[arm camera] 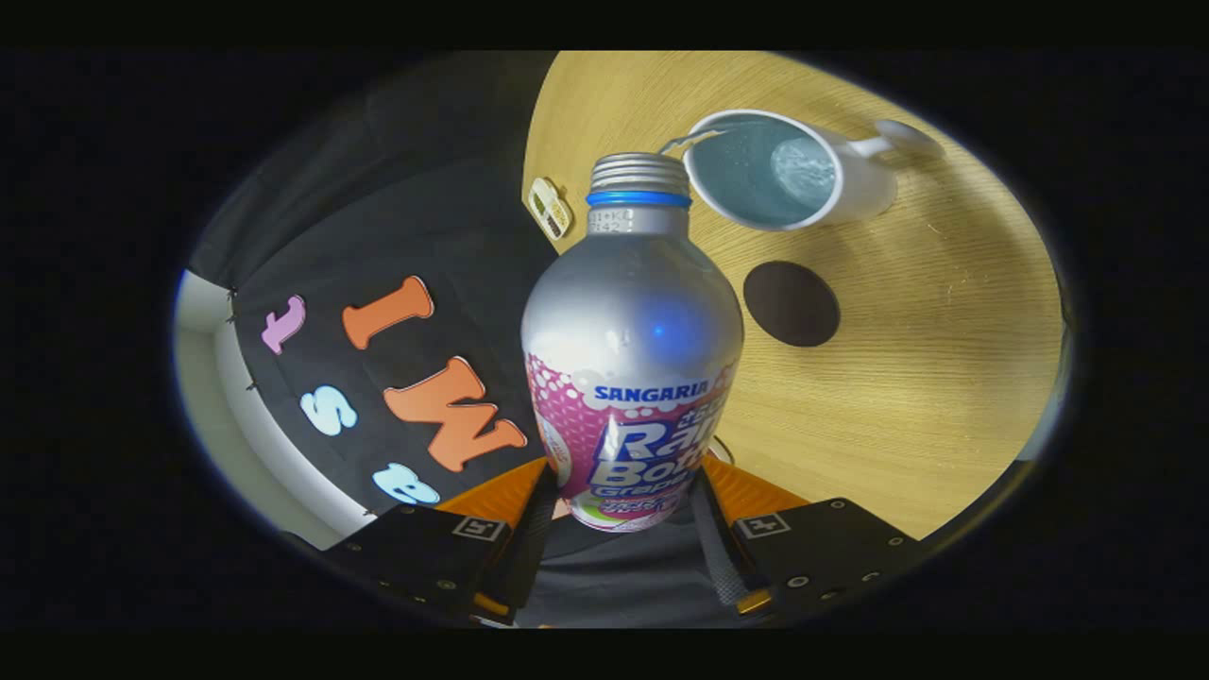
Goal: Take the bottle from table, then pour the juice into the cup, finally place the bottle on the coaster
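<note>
A silver bottle [631, 349] with a pink label and a blue neck ring sits between my two fingers, and my gripper [628, 505] is shut on its lower body. The bottle is tipped toward a white mug [789, 170], its open threaded mouth right at the mug's rim. A thin stream of liquid runs from the mouth into the mug, which holds some liquid at the bottom. A dark round coaster [791, 303] lies on the wooden table [926, 378] just beside the mug, beyond the bottle's shoulder.
A small yellowish tag-like object [550, 208] lies at the table's edge by the black cloth wall. The mug's handle points away from the bottle. Bare wood stretches around the coaster.
</note>
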The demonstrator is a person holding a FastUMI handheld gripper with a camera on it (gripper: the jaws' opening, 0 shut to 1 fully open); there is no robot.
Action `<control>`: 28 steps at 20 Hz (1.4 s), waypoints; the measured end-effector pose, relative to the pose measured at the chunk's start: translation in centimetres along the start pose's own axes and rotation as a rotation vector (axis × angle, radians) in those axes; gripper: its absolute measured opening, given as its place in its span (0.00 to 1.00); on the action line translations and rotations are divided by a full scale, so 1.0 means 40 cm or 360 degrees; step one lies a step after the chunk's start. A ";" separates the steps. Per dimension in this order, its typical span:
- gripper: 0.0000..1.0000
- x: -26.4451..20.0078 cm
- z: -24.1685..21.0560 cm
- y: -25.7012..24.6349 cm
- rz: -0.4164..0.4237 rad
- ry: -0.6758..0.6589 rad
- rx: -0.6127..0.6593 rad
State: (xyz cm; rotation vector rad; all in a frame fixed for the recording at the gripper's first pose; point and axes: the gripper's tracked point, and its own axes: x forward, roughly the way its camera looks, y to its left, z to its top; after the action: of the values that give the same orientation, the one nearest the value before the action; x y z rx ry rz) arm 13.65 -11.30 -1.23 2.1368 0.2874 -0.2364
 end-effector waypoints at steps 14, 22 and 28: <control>0.73 -0.001 -0.002 -0.002 -0.0033 0.0014 0.0135; 0.73 -0.002 -0.007 0.012 0.0004 0.0031 0.0222; 0.74 0.001 -0.023 0.009 0.0002 0.0051 0.0270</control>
State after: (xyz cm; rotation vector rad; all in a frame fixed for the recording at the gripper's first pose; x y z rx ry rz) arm 13.85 -10.70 -0.45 2.3099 0.2934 -0.2332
